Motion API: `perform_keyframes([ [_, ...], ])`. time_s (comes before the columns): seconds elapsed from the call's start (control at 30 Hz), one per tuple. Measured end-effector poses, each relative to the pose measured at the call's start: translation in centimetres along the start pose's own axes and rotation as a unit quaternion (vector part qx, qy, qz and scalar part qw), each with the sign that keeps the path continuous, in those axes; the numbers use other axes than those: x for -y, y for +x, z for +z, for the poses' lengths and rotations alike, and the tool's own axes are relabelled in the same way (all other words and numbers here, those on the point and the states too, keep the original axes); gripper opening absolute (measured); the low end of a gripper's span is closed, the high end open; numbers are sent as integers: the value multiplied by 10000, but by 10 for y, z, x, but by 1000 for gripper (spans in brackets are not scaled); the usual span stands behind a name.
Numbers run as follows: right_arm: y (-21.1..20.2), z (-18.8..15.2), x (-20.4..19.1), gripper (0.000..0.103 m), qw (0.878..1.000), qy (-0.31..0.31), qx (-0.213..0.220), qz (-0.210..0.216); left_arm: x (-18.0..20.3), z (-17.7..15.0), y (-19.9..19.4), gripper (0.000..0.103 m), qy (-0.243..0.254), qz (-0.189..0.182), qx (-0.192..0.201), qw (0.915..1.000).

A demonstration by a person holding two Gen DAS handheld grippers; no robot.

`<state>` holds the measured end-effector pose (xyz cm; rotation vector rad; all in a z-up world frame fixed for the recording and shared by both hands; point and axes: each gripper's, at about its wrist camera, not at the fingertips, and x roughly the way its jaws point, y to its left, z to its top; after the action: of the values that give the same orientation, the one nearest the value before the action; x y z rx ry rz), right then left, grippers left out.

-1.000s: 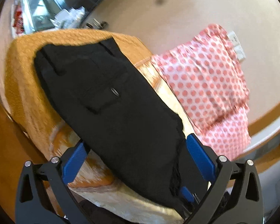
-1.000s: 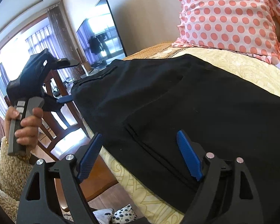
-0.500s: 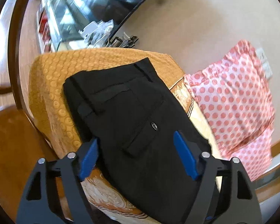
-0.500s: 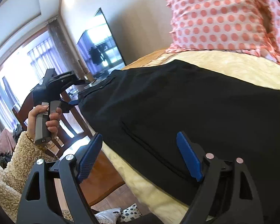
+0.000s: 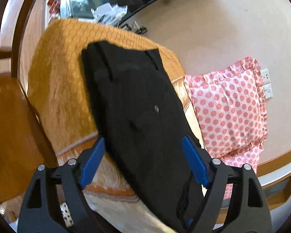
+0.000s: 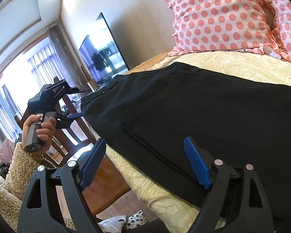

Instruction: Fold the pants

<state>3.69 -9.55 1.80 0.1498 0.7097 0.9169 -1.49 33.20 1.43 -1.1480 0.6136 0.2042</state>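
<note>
Above pants [image 5: 141,116], left tongs [image 5: 143,163] opening.

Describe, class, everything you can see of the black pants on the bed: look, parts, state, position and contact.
The black pants are matte woven cloth, lying flat and elongated across the yellow patterned bedcover, their waistband end on the orange quilted blanket. Belt loops, a back pocket with a small button and a side pocket seam show. They appear folded lengthwise, though blur hides detail. The polka-dot pillow lies beside them, apart. Neither gripper's pads press them.

Pink polka-dot pillow [image 5: 229,104] against beige wall [image 5: 213,29], orange blanket [image 5: 62,77] on patterned bedspread [image 6: 242,66], television [image 6: 102,56], wooden chair [image 5: 7,128]
</note>
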Motion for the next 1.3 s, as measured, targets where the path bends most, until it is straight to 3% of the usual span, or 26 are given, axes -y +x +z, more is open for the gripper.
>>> perform_keyframes([
  [0.13,3,-1,-1,85,10000,2,6,-14,-1,-12,4,83,-150,-160,-274,9994],
  [0.37,5,-2,-2,86,10000,5,1,-38,8,-11,3,85,-110,-302,-285,9991],
  [0.5,4,-3,-2,86,10000,1,7,-40,14,-9,13,90,-63,-201,-382,9990],
  [0.67,5,-3,-3,86,10000,-8,8,-42,11,-3,12,91,-265,-452,-358,9980],
  [0.83,3,-4,-2,86,10000,-8,37,-19,3,10,7,88,-352,-300,-64,9989],
  [0.9,3,-5,-3,86,10000,-18,46,-18,2,15,8,81,-329,-161,63,9993],
  [1.0,-1,-4,-2,86,10000,15,75,21,3,22,16,52,-214,115,131,9996],
  [1.07,-6,-5,-1,86,9999,27,123,19,6,24,20,25,-12,372,261,9990],
  [1.17,-17,-6,2,86,9997,46,219,-23,20,17,17,19,449,630,512,9957],
  [1.23,-27,-6,7,86,9995,76,308,-80,40,10,13,17,925,848,730,9894],
  [1.3,-38,-8,12,86,9990,125,403,-160,73,-2,7,16,1576,982,987,9776],
])
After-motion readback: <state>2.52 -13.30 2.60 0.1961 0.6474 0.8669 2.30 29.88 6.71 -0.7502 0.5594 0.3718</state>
